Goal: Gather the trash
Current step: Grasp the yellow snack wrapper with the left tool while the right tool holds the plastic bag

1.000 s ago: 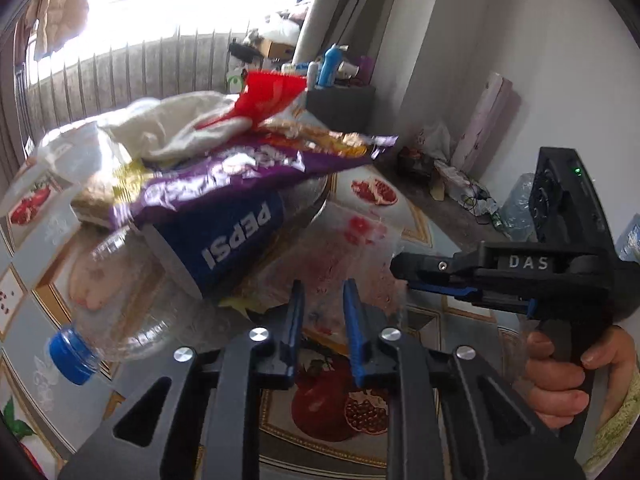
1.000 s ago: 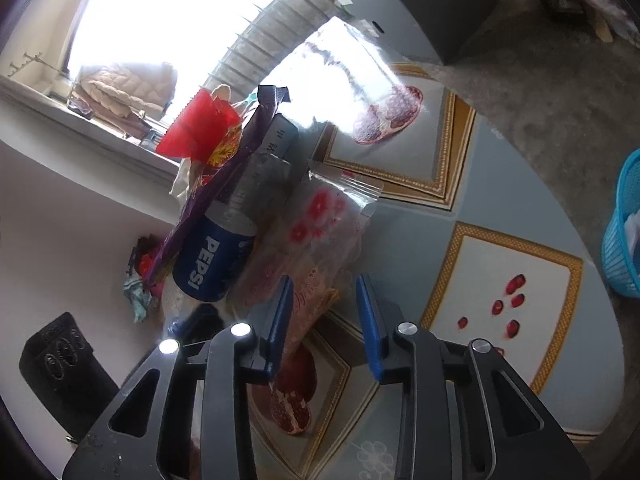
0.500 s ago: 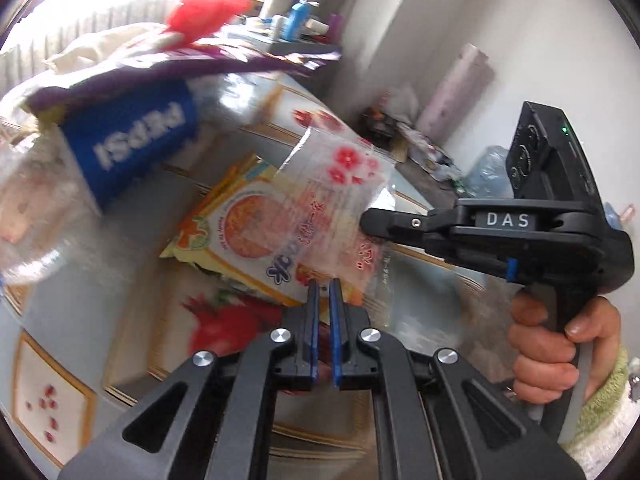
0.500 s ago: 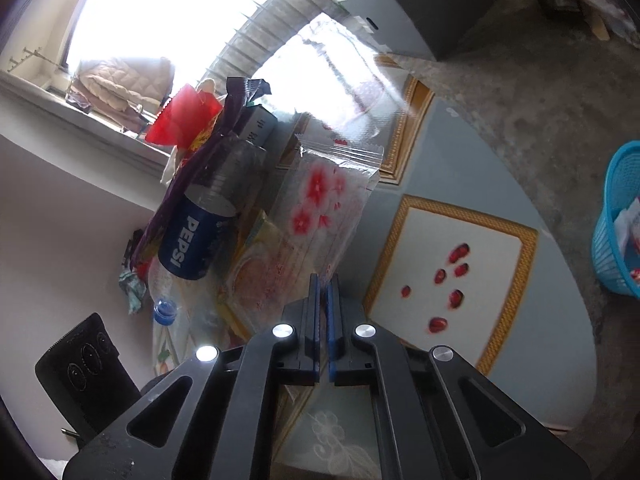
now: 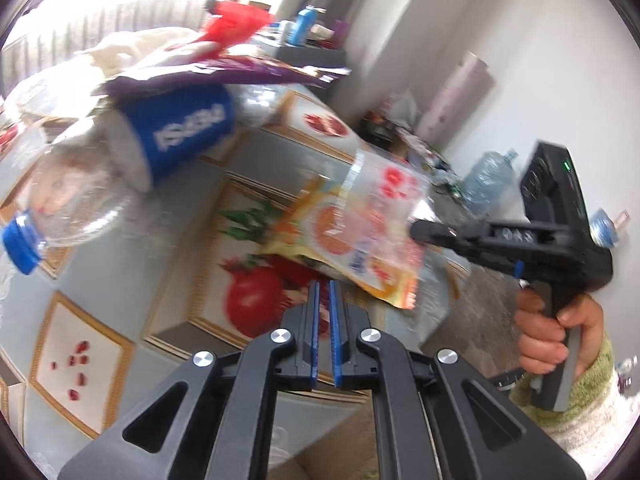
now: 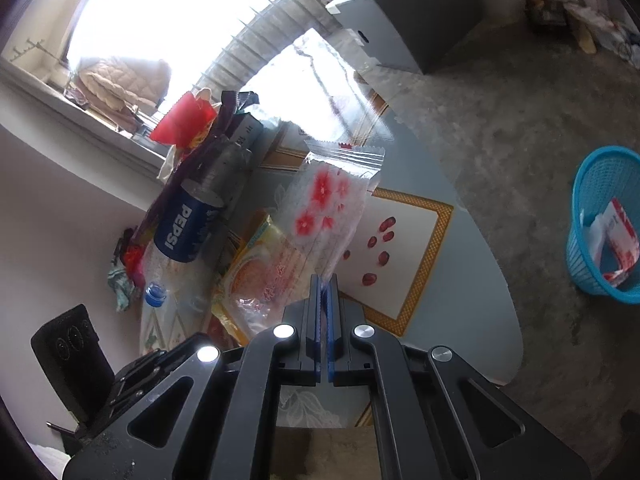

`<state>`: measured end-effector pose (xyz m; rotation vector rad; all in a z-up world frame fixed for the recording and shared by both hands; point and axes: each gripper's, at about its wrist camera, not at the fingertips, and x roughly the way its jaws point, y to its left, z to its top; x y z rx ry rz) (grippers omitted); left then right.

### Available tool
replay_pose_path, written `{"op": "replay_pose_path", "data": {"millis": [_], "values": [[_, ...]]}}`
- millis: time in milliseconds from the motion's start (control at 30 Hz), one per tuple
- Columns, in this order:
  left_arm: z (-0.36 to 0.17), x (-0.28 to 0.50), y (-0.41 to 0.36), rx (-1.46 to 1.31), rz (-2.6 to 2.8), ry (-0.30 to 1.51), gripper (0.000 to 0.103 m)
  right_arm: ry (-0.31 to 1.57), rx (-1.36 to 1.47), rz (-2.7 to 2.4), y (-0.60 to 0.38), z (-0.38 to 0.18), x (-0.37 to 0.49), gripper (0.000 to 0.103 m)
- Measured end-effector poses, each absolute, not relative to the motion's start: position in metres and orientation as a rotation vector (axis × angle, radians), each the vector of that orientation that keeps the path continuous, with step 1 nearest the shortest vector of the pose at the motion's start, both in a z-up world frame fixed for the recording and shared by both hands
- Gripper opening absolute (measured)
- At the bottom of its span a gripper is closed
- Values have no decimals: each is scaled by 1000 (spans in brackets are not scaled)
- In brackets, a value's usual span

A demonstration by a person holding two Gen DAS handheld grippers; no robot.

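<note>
Blown-out window (image 6: 132, 12) glare, motion blur

A lived-in home room. A table (image 6: 472, 320) wears a household oilcloth printed with pomegranates; behind it a radiator (image 6: 256, 44) runs under a bright window, where a quilted blanket (image 6: 120, 80) lies on the sill. Beside the table a blue plastic basket (image 6: 600, 184) stands on bare concrete floor (image 6: 520, 92), and a large water jug (image 5: 490, 178) stands by the wall.
</note>
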<state>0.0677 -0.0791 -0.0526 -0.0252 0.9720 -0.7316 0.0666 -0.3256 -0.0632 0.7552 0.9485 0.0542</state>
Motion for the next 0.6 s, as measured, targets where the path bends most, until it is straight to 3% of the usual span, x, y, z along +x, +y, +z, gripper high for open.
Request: {"op": "replay_pose_path", "data": {"millis": [433, 600], "values": [[-64, 109, -79, -164, -649, 1037, 24, 971, 658, 45, -317, -62, 70, 0], [-65, 114, -81, -189, -682, 1067, 26, 968, 659, 50, -317, -62, 70, 0]]}}
